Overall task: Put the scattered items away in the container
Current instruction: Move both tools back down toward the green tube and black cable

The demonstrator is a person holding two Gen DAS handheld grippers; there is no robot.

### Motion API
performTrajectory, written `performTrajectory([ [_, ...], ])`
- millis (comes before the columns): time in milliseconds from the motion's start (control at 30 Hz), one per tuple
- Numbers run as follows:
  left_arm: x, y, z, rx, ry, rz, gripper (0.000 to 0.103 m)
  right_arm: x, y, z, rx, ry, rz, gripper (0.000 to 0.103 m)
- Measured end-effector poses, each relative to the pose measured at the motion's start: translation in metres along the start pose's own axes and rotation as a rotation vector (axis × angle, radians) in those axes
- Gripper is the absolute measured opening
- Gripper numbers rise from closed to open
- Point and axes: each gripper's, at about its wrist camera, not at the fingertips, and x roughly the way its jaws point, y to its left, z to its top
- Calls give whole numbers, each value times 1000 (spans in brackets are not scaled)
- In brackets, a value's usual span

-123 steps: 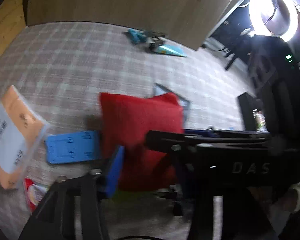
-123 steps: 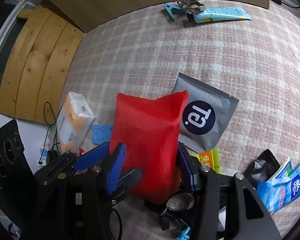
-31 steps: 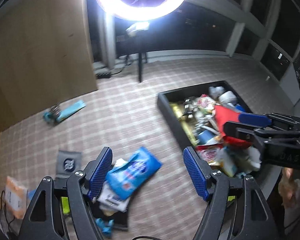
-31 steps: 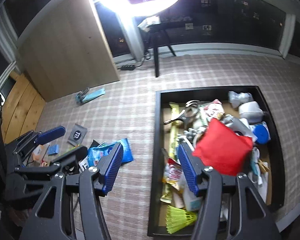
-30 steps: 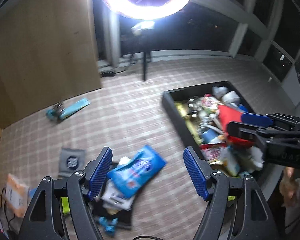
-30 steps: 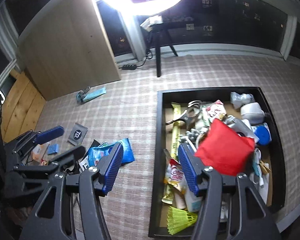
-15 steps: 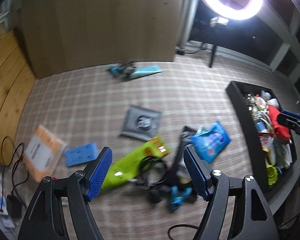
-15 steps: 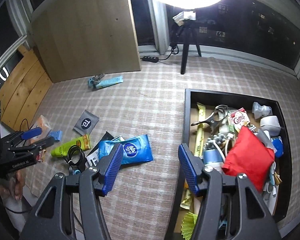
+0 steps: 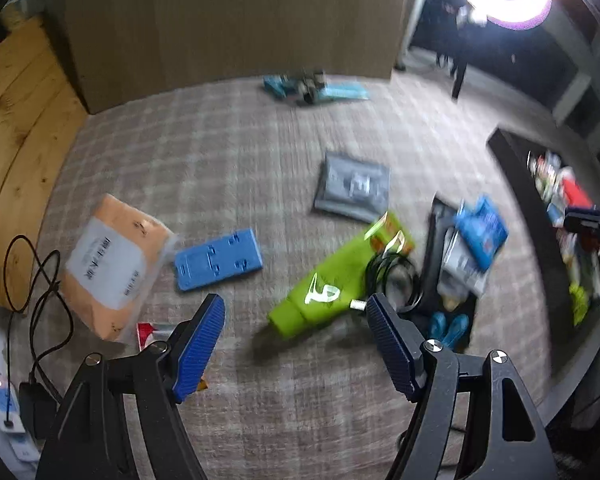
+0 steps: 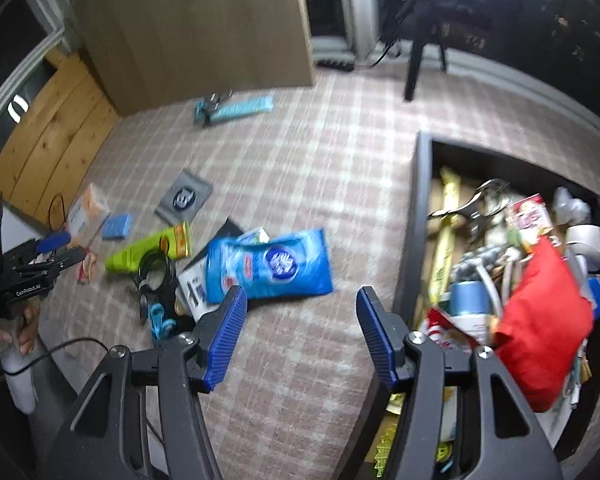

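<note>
Both claws stand wide open with nothing between their blue pads. Pitched steeply down at the checked carpet (image 9: 228, 168), the left claw (image 9: 296, 344) hangs over bare floor, with the green tube (image 9: 332, 280) just beyond its right finger and the blue plastic plate (image 9: 218, 260) and orange tissue pack (image 9: 112, 260) beyond its left finger. In the right wrist view a hand (image 10: 24, 320) grips this claw's black handle at the far left edge. Also angled steeply down, the right claw (image 10: 300, 336) hovers over carpet between the blue wipes pack (image 10: 272, 268), which lies by its left finger, and the black container (image 10: 416, 216) on its right. The container holds many things, a red pouch (image 10: 540, 320) on top. A grey sachet (image 9: 352, 192) lies apart, farther up the carpet.
</note>
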Motion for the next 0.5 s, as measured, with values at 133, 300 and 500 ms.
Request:
performTrajectory([
  [133, 14, -8, -5, 100, 32, 12, 71, 24, 3, -6, 8, 68, 16, 56],
  [300, 24, -6, 0, 145, 57, 23, 71, 43, 18, -11, 8, 114, 57, 56],
  [500, 35, -9, 4, 216, 76, -12, 68, 53, 54, 12, -14, 89, 129, 55],
])
